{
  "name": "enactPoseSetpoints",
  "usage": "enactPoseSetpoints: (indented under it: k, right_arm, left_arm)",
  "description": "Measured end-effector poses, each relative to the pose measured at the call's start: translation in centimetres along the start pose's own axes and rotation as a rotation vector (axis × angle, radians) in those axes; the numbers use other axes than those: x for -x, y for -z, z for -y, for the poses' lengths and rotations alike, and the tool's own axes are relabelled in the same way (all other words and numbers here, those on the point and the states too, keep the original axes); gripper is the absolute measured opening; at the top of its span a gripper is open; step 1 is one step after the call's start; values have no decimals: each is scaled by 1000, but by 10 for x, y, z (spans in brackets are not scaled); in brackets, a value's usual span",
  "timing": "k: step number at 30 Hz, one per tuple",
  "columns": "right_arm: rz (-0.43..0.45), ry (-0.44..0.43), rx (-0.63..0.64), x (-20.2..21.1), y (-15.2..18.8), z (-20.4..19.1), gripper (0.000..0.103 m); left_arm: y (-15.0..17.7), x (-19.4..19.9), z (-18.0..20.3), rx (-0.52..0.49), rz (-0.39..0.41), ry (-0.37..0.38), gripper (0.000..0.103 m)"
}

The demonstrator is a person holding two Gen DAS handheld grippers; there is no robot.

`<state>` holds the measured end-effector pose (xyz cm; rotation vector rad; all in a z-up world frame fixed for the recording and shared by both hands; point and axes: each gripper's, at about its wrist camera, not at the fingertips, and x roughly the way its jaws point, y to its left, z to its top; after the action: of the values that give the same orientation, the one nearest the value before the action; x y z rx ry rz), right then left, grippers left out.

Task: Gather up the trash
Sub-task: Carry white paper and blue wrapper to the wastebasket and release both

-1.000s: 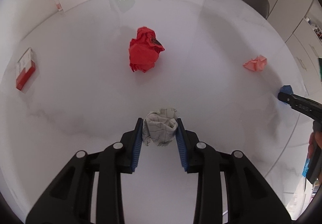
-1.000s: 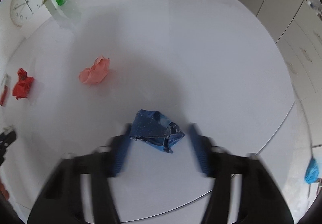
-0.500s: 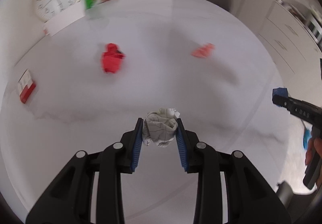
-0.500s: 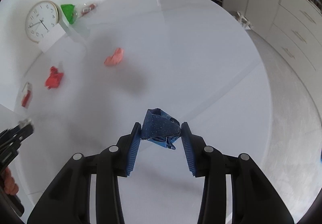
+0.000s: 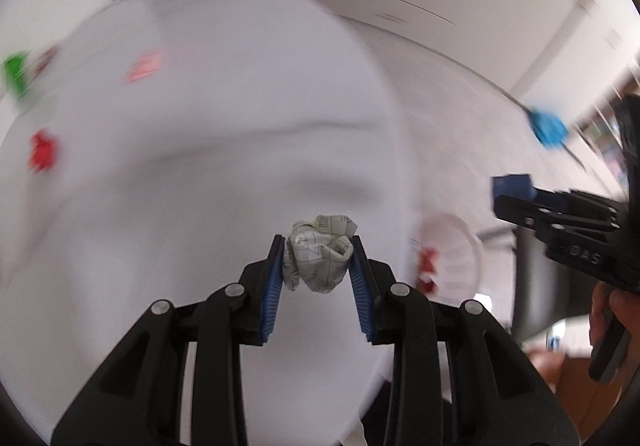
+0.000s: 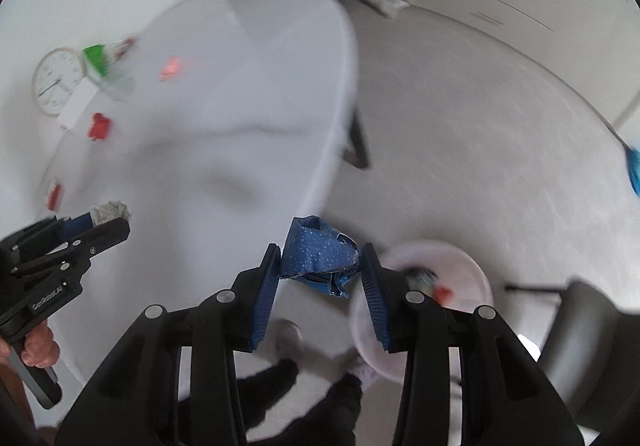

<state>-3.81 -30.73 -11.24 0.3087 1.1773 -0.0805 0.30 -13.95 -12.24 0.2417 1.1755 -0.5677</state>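
My left gripper point(image 5: 318, 246) is shut on a crumpled white printed paper ball point(image 5: 318, 260), held above the white round table point(image 5: 200, 165) near its right edge. My right gripper point(image 6: 320, 254) is shut on a crumpled dark blue speckled wrapper point(image 6: 318, 258), carried past the table's edge over the floor. A pale round bin point(image 6: 460, 278) with some trash inside stands on the floor just right of it, also seen as the bin point(image 5: 456, 258) in the left wrist view. On the table remain a red wad point(image 6: 99, 125) and a pink wad point(image 6: 172, 67). Both views are motion-blurred.
A wall clock point(image 6: 56, 79), a green packet point(image 6: 96, 57) and a small red-and-white box point(image 6: 54, 195) lie at the table's far side. A blue mop head point(image 5: 548, 127) rests on the floor. The person's legs and slippers point(image 6: 288, 334) stand below my right gripper. A grey chair point(image 6: 588, 326) is at right.
Both grippers lifted their wads off the table and swung toward its edge. The floor and the pale bin have come into view, and the red and pink wads have slid far off to the left.
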Motion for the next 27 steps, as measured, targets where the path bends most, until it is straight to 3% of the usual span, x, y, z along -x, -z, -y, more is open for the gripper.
enactPoseSetpoints:
  k: [6,9,11,12,19,24,27]
  right_arm:
    - [2,93,-140,30,56,72,41]
    - [6,109,-184,37,74,99,42]
    - [-1,119,-198,36,83,112,42]
    - [-5,118,-206,35,87,117,42]
    - [-22,95,-206,36,101,145,42]
    - [-22,70,-165,34,100,141,42]
    - [-21,47,-143,31,97,135,49]
  left_arm:
    - [4,-29,100,-196,-74,168,33]
    - [8,-52,144,-296,-114,173,48]
    - [10,-60,160,-332,-126,156,65]
    - [12,-65,168,-345,-131,151,68]
    - [14,-56,183,-294,-123,135,91]
    - [9,-35,163,-238,-84,87,91]
    - [1,-20,148,-194,-47,71,95]
